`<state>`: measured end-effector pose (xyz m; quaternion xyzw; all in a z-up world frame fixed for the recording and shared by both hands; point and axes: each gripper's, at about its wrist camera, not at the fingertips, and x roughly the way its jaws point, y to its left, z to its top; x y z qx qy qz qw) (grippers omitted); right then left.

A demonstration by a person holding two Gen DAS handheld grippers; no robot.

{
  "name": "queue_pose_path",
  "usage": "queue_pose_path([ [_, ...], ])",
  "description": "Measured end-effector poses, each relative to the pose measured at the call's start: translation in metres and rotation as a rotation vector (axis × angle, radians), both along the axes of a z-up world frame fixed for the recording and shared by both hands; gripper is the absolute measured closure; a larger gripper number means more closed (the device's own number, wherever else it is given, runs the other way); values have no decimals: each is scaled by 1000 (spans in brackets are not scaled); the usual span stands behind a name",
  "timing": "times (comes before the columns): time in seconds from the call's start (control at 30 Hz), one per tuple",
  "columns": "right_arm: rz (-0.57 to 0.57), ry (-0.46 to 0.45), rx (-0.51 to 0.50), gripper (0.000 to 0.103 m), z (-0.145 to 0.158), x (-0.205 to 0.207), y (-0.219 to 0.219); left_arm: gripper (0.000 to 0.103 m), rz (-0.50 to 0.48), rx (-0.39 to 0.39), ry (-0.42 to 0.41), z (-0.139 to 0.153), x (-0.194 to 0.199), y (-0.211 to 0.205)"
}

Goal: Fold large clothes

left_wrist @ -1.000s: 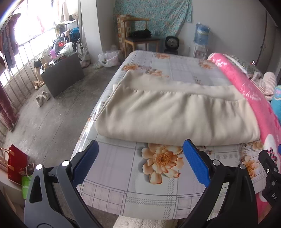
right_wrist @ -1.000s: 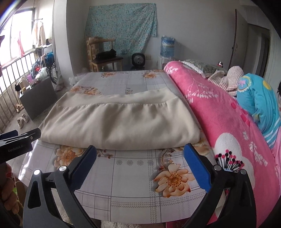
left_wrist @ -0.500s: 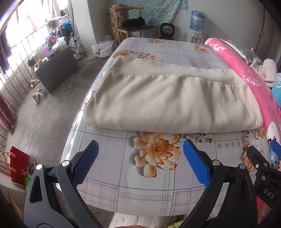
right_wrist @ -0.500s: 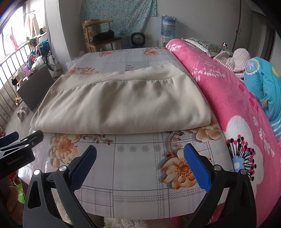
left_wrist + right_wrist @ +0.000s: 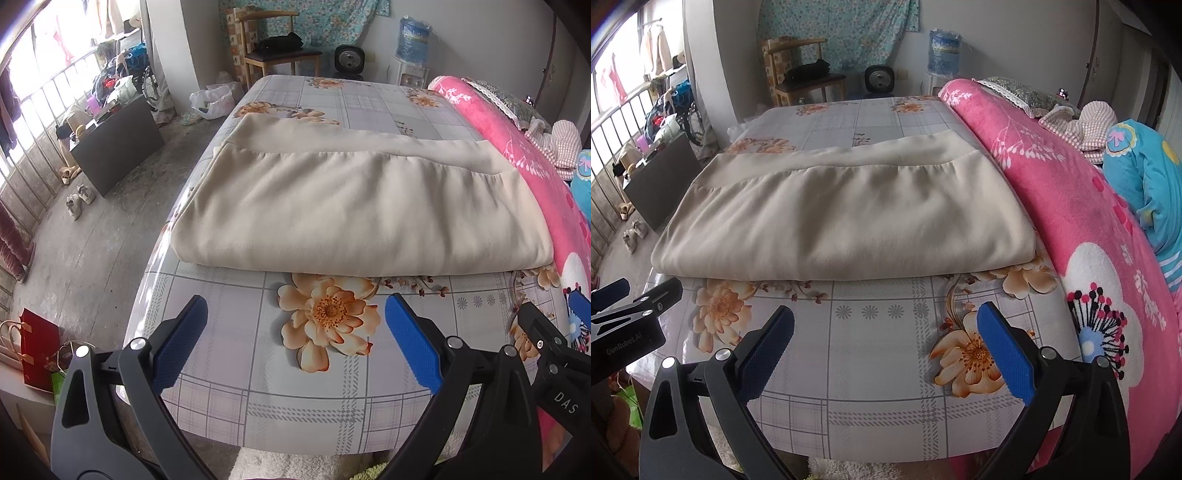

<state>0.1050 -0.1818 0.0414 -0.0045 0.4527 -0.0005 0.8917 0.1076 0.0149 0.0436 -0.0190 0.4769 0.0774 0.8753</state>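
Though folded, beige garment ungripped.

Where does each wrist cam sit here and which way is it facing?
Left wrist: on the left gripper, open above the bed's near edge, facing the folded beige cloth; the right gripper shows at right.
Right wrist: on the right gripper, open, further right beside the pink blanket, facing the same way; the left gripper shows at left.
Shared: the cloth, floral bedsheet, chair, fan, water jug.
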Motion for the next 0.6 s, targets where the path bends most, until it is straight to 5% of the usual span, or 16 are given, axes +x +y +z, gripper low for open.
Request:
queue_pose_path([
  [0.6, -6, 3, -6, 6, 2, -1, -3, 10, 0, 1, 1, 0, -2, -2],
])
